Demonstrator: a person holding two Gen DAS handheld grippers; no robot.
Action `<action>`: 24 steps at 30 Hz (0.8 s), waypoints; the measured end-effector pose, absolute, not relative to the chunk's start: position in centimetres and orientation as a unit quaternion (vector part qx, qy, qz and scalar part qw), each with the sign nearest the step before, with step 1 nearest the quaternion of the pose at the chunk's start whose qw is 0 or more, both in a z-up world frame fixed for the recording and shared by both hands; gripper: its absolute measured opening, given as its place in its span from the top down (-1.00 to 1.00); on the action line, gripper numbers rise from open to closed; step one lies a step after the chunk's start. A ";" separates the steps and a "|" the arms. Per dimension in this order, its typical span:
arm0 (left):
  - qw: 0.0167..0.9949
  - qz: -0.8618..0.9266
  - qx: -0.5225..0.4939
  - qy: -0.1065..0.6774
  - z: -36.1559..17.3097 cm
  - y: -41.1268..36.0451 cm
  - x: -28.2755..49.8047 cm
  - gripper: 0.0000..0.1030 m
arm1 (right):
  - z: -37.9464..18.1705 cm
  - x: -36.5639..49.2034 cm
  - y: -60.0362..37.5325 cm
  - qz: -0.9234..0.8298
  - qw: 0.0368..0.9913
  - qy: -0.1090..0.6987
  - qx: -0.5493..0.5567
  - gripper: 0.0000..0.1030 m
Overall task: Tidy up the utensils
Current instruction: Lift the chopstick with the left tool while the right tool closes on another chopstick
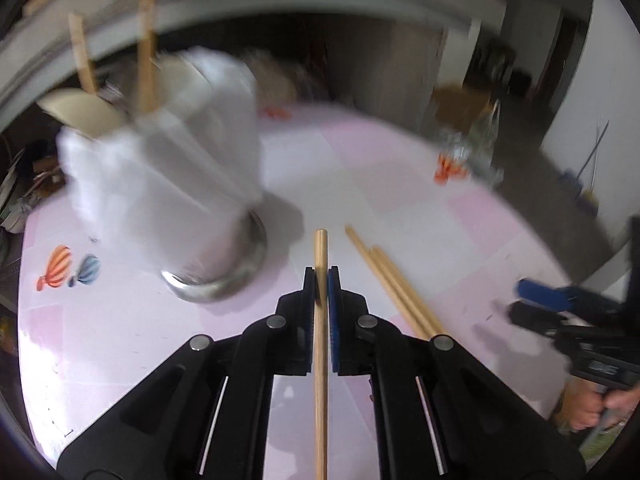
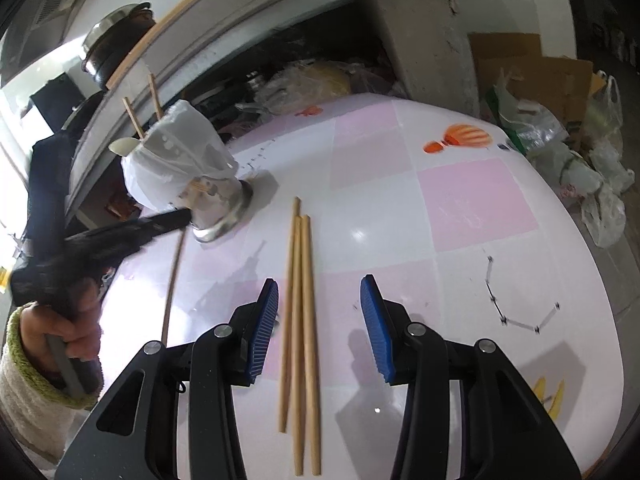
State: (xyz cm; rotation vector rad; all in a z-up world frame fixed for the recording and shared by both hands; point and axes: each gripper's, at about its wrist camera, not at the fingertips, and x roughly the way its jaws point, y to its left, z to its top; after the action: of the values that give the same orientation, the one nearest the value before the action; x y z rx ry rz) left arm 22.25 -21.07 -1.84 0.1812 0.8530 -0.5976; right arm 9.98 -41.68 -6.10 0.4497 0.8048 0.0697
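Note:
My left gripper (image 1: 321, 274) is shut on a wooden chopstick (image 1: 321, 340) that runs straight between its pads and sticks out past the tips. It hangs above the table, in front of a steel utensil holder (image 1: 218, 276) wrapped in white plastic, with two chopsticks (image 1: 146, 48) and a pale spoon (image 1: 80, 112) standing in it. Three more chopsticks (image 2: 298, 320) lie side by side on the table. My right gripper (image 2: 319, 300) hovers over them, open, its blue pads (image 2: 264, 328) on either side without touching. The left gripper (image 2: 120, 236) also shows in the right wrist view, carrying its chopstick (image 2: 173, 280).
The round table (image 2: 460, 208) has a pink and white checked top with balloon prints (image 2: 460, 136). Plastic bags (image 2: 560, 152) and cardboard pile up beyond its right edge. A counter edge and dark clutter run behind the holder. A person's hand in a cream sleeve (image 2: 36, 360) holds the left gripper.

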 end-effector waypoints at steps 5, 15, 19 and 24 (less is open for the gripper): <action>0.891 -0.286 0.042 0.350 2.2 -17.0 20.4 0.90 | -5.0 12.4 -41.1 0.080 0.899 0.379 0.206 0.18; 0.915 -0.256 -0.015 0.311 5.4 -10.3 18.4 0.90 | -4.9 21.5 -38.2 0.128 0.895 0.416 0.099 0.31; 0.918 -0.254 -0.023 0.304 5.8 -9.1 18.2 0.90 | -6.6 24.6 -37.8 0.119 0.876 0.461 0.075 0.41; 0.919 -0.255 -0.028 0.300 5.8 -8.2 18.1 0.90 | -8.5 26.4 -36.8 0.111 0.855 0.504 0.045 0.48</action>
State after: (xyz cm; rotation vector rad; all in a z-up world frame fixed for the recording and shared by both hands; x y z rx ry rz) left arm 18.14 -8.16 5.80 -0.0570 0.6178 -0.5249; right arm 26.44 -36.80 -8.48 0.0950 1.0593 0.2335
